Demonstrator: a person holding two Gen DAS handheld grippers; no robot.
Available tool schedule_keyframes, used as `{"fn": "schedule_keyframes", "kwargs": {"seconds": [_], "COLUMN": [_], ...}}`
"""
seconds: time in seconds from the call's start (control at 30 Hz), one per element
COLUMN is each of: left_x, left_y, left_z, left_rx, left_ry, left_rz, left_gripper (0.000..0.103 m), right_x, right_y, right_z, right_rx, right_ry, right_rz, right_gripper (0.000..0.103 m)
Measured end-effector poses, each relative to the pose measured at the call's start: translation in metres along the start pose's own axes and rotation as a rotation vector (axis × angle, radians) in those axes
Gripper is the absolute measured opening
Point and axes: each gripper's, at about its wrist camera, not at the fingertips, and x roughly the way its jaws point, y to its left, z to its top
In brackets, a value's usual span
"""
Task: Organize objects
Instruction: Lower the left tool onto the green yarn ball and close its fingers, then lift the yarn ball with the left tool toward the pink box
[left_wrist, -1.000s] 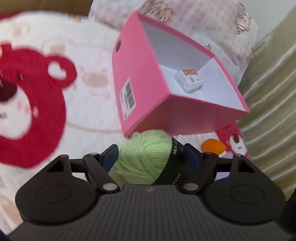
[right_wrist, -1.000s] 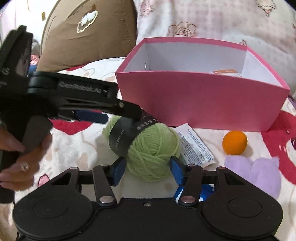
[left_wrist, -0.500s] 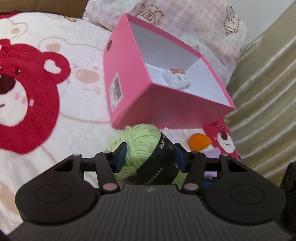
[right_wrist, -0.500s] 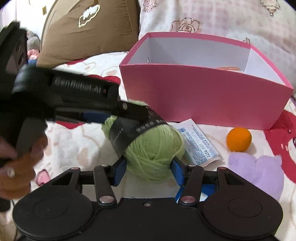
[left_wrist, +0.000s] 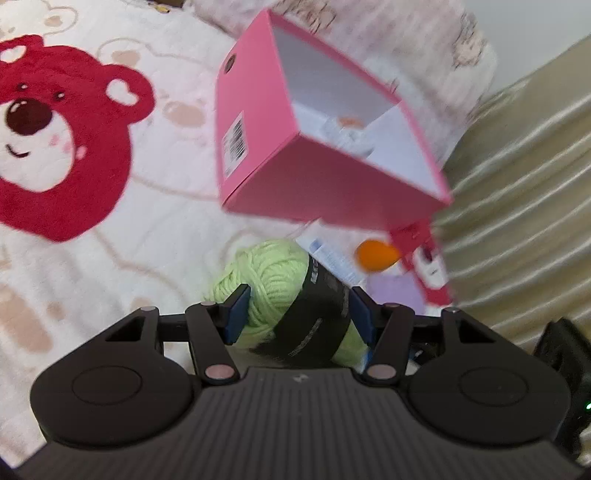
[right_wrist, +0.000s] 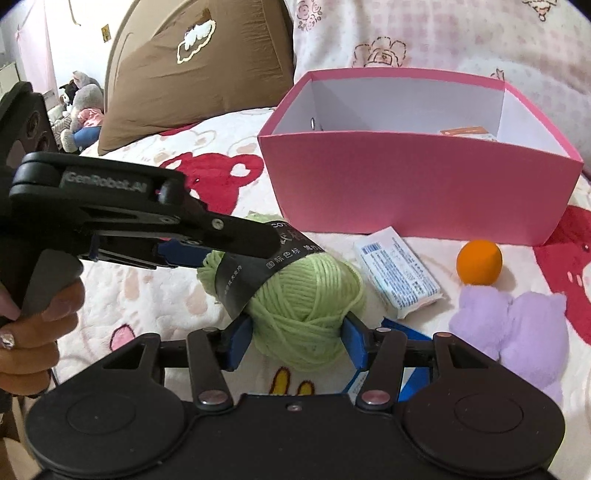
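Lifted slightly since before, the green yarn ball (right_wrist: 306, 295) sits clamped in both the left tool (left_wrist: 299, 314), whose jaws are opening, and the right tool (right_wrist: 295, 341), left of the pink box (right_wrist: 417, 192) holding one small packet (right_wrist: 467, 132), bed blanket (left_wrist: 110, 266) free leftward.

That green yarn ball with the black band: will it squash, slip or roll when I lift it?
The yarn ball looks soft, so it will probably squash between the pads and feel light. Its black band looks smooth; gripping there may slip. It is rounded, so it could roll on the blanket if dropped.
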Motion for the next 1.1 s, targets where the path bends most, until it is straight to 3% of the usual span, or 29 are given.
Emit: {"fn": "schedule_keyframes", "kwargs": {"seconds": [0.23, 0.27, 0.3, 0.33, 0.43, 0.57, 0.73, 1.1], "left_x": [0.002, 0.004, 0.006, 0.006, 0.005, 0.006, 0.006, 0.009], "left_y": [-0.017, -0.017, -0.017, -0.017, -0.017, -0.014, -0.015, -0.024], "left_z": [-0.010, -0.011, -0.011, -0.012, -0.013, -0.015, -0.014, -0.020], "left_rx": [0.064, 0.065, 0.061, 0.057, 0.058, 0.057, 0.060, 0.106], "left_ry": [0.016, 0.030, 0.039, 0.032, 0.000, -0.018, -0.026, -0.016], "left_rz": [0.116, 0.137, 0.155, 0.160, 0.167, 0.170, 0.159, 0.112], "left_gripper": [0.051, 0.050, 0.050, 0.050, 0.049, 0.049, 0.049, 0.050], "right_x": [0.004, 0.007, 0.010, 0.013, 0.013, 0.011, 0.004, 0.020], "right_y": [-0.002, -0.003, -0.005, -0.006, -0.013, -0.014, -0.013, -0.004], "right_z": [-0.001, -0.002, -0.003, -0.003, -0.008, -0.009, -0.009, -0.013], "right_rx": [0.014, 0.018, 0.023, 0.029, 0.086, 0.069, 0.099, 0.108], "right_ry": [0.039, 0.056, 0.085, 0.108, 0.086, 0.093, 0.094, 0.019], "right_rz": [-0.018, -0.039, -0.073, -0.097, -0.063, -0.044, 0.048, 0.030], "right_gripper": [0.061, 0.065, 0.078, 0.083, 0.083, 0.082, 0.083, 0.084]}}
